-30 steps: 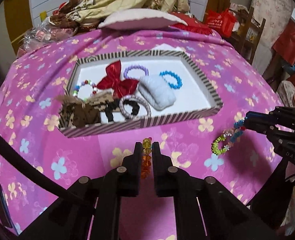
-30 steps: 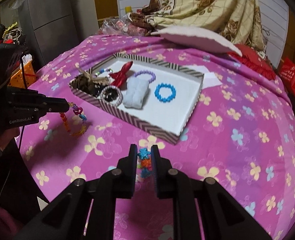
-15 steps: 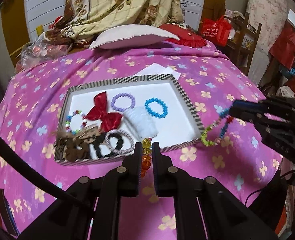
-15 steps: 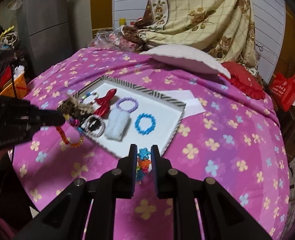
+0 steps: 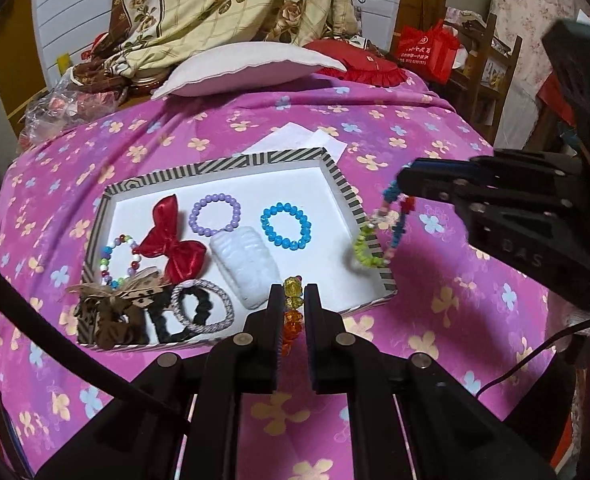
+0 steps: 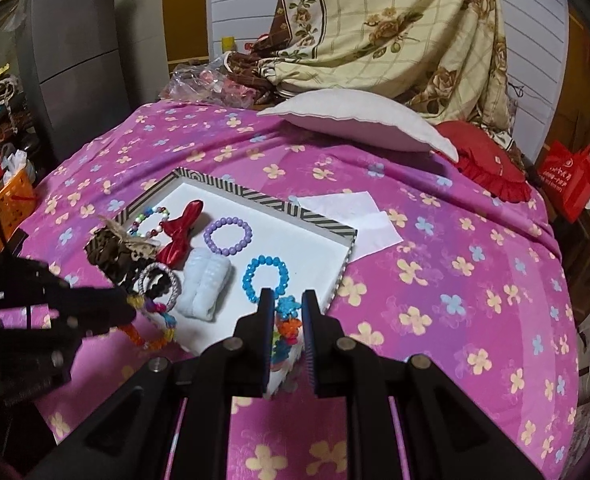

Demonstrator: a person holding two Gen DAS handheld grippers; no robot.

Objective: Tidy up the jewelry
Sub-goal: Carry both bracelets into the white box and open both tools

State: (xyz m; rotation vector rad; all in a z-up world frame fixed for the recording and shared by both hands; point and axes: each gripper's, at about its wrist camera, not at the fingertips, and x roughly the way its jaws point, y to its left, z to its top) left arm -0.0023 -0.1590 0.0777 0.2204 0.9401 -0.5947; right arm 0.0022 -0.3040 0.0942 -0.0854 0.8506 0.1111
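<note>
2 beaded bracelets (image 5: pixel 292 312) (image 6: pixel 286 326) dangling above striped tray (image 5: pixel 223 162)

A bed under a pink flower-print sheet (image 6: pixel 435 280) fills the room. At its head lie a white pillow (image 6: pixel 359 120) and a cream floral quilt (image 6: pixel 395 36) against white panelled wall (image 6: pixel 239 4). Left of the bed stands a grey refrigerator (image 6: pixel 75 60).

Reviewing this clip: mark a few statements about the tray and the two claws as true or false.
1. The left claw grips an amber bead bracelet. True.
2. The right claw is empty. False: it is shut on a multicoloured bracelet.
3. The blue bracelet lies inside the striped tray. True.
4. The red bow lies on the pink cloth outside the tray. False: it is in the tray.
</note>
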